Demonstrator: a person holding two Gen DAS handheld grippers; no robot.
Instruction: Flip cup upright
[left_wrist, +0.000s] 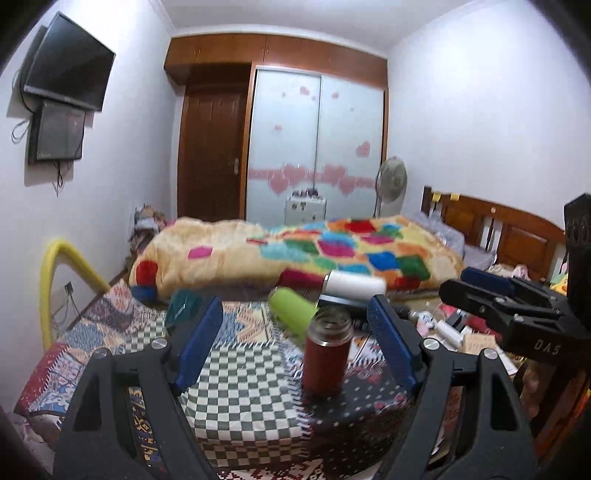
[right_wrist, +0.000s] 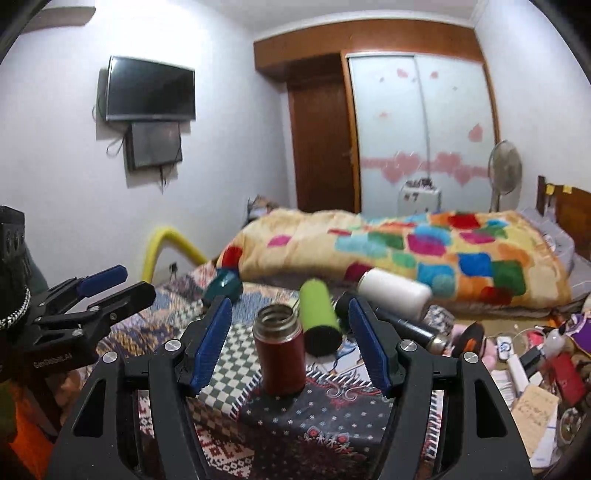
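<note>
Your red flask (right_wrist: 279, 360) already stands upright, mouth up, on the patchwork surface (right_wrist: 332, 417) between the spread fingers of your right hand-held gripper (right_wrist: 288, 347), untouched. Your left hand-held gripper (left_wrist: 291, 347) is released too. Green (right_wrist: 318, 317) and white (right_wrist: 393, 293) flasks lie beyond; motion blur obscures details.

Front: patterned cloth (right_wrist: 317, 417) before the upright red cup (right_wrist: 280, 363) lies bare between both spread tools.
Behind: lying green bottle (right_wrist: 318, 317), white bottle (right_wrist: 395, 293) and dark flask (right_wrist: 410, 326) crowd close.
Right: clutter (right_wrist: 535, 369) blocks.
</note>
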